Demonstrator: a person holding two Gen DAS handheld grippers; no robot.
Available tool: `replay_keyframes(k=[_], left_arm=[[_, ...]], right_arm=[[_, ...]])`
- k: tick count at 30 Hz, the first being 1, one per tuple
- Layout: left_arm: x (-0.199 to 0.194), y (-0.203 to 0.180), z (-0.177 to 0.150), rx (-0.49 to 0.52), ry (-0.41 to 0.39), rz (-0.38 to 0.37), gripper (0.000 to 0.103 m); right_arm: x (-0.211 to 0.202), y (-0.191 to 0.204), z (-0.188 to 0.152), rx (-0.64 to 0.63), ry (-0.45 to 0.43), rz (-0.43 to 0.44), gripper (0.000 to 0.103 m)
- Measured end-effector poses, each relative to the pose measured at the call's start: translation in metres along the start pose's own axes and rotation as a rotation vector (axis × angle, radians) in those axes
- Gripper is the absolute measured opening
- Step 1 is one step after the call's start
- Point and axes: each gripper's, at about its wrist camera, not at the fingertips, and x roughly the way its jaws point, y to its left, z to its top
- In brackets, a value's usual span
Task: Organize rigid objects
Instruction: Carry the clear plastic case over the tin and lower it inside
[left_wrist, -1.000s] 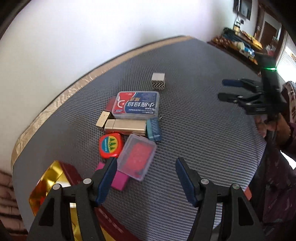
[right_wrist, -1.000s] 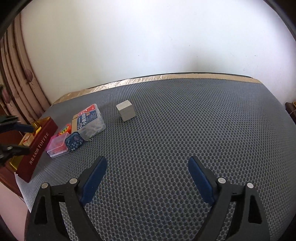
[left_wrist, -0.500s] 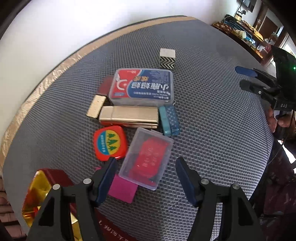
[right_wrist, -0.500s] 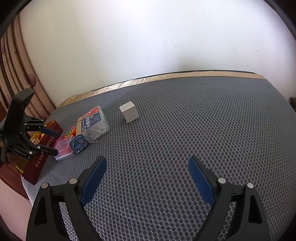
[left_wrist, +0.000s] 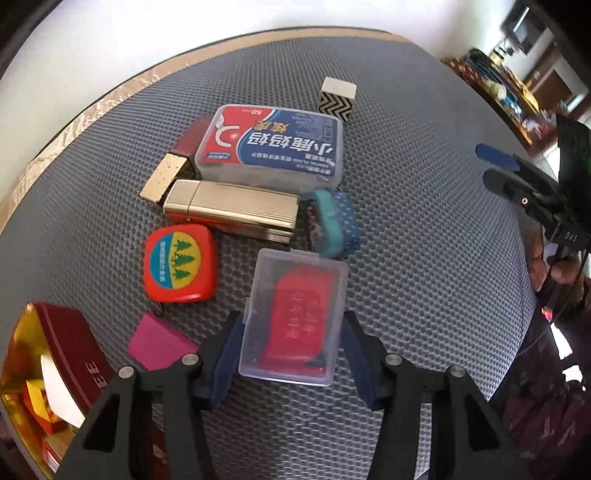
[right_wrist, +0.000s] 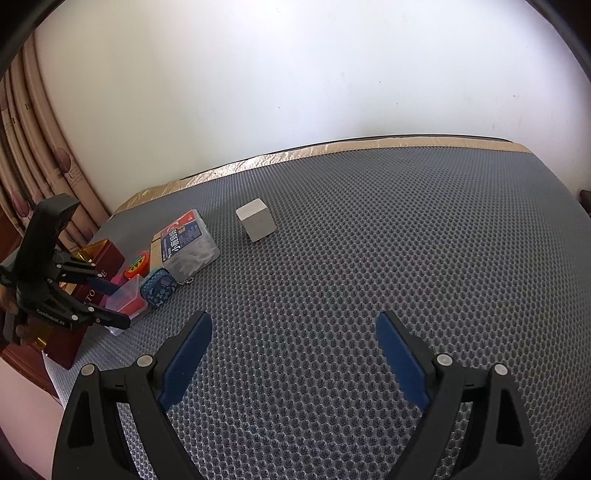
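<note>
A clear plastic case with a red insert lies on the grey mat between the open fingers of my left gripper, one finger on each side of it, not closed on it. It also shows in the right wrist view, with the left gripper around it. Beyond it lie a red tape measure, a gold lighter, a blue-red floss box, a teal-blue keychain case, a magenta block and a zigzag cube. My right gripper is open and empty over bare mat.
An open dark red box with gold lining stands at the mat's left front edge. The gold-trimmed mat edge runs along a white wall. Curtains hang at the left. The right gripper shows at the right in the left wrist view.
My left gripper has moved forward and down over the pile, bringing its open fingers around the clear case. The right gripper has barely moved.
</note>
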Motion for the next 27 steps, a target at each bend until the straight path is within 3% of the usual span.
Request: replay_keyframes(k=[3,8,17,20,27], left_arm=[[-0.008,-0.015,-0.020,-0.061,-0.061,0.062,0.054],[-0.038,-0.028,-0.055,-0.256,-0.178,0.010,0.054],[-0.108,-0.056,-0.117,-0.465,-0.354,0.007,0.054],[-0.132,-0.044,-0.143,-0.551,-0.372,0.013,0.054],[-0.162,0.019,-0.192,-0.694,-0.385,0.167,0.054]], right_arm=[[0.001,0.000,0.000,0.003,0.002,0.000,0.089],[-0.001,0.001,0.000,0.005,0.001,-0.001,0.089],[0.002,0.003,0.002,-0.003,0.017,-0.028,0.089],[0.005,0.004,0.002,-0.007,0.030,-0.037,0.091],[0.008,0.006,0.002,-0.020,0.037,-0.058,0.091]])
